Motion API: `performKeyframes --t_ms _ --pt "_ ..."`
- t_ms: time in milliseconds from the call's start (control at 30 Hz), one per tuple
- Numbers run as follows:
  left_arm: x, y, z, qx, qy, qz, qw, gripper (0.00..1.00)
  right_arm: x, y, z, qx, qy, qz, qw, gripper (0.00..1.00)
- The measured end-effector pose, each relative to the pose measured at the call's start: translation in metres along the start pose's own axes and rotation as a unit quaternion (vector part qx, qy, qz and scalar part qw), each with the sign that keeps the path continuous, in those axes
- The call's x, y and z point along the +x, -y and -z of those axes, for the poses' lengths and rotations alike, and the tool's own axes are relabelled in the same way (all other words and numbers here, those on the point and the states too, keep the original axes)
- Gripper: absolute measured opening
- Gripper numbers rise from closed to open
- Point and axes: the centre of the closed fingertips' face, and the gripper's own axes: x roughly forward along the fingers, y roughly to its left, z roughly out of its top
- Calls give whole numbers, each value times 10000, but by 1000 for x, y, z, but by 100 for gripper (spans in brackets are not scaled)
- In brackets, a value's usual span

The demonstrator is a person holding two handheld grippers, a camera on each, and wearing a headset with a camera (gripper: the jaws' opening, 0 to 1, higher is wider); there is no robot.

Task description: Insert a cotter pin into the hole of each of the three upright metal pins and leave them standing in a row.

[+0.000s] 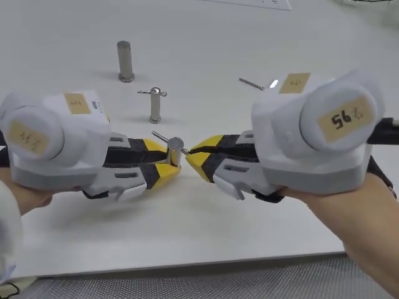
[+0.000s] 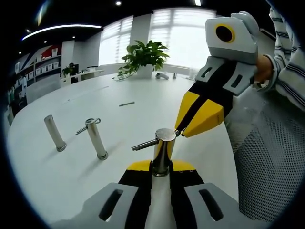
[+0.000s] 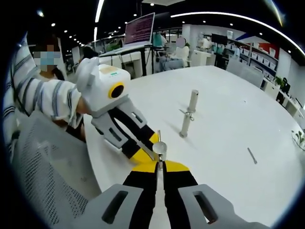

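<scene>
In the middle of the head view, the left gripper [image 1: 167, 163] clamps the nearest metal pin [image 1: 175, 147] steady, so the right gripper [image 1: 198, 156], pinching the cotter pin [image 1: 160, 137], can thread its hole.

An open-plan office. In the left gripper view, a potted plant [image 2: 143, 55] stands at twelve o'clock, past the large white worktop [image 2: 57, 176] and before bright windows [image 2: 178, 36]. Shelves [image 2: 45, 59] line the wall at ten o'clock. In the right gripper view, a screen [image 3: 139, 28] of text hangs at eleven o'clock. A mesh office chair [image 3: 43, 162] sits at eight o'clock, and strip lights [image 3: 228, 18] curve overhead.
</scene>
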Motion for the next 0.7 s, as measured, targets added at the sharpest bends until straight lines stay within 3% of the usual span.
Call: performKeyframes --t_ms 167,233,533,700 --pt "0 0 0 12 -3 -5 10000 12 1 1 -3 -109 19 -81 9999 12" --pt "0 0 0 60 -1 -14 10000 12 3 -4 -4 -213 11 -297 9993 14" --pt "0 1 -1 199 8 -71 9998 12 11 -5 -11 -468 48 -333 9983 17" --pt "-3 1 -6 165 138 -67 9997 12 14 -4 -12 -511 18 -337 9981 18"
